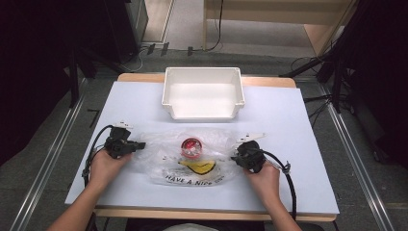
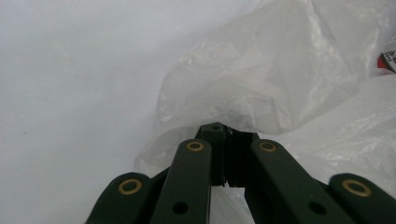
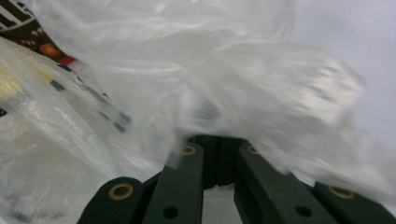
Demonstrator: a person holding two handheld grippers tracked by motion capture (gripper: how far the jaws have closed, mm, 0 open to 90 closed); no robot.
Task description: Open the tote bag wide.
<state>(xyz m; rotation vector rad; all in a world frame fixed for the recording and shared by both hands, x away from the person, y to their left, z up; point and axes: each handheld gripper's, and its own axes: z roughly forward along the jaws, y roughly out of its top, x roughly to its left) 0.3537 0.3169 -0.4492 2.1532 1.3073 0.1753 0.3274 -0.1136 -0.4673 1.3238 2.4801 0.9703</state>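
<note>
**Thin bag pinched at both ends, loose load inside**

We have the left gripper (image 1: pixel 138 145) clamped tight on the left edge of the clear crinkly plastic bag with black lettering (image 1: pixel 192 159), film bunched right at its closed jaws. The right gripper (image 1: pixel 236 158) is likewise fully closed on the bag's right edge. The bag lies flat on the white table (image 1: pixel 288 120) between the two grippers, with the white rectangular plastic bin (image 1: pixel 203 92) beyond them.

Inside the bag, midway between the grippers, sit a small red round container (image 1: pixel 191 147) and a yellow banana (image 1: pixel 199 167).

We judge the film light, limp and slippery; it may slide out of a shallow pinch or tear under load. The contents are light but loose and could roll toward an opening. Best hold: gathered film at the edges, well clear of the banana, which bruises easily.
</note>
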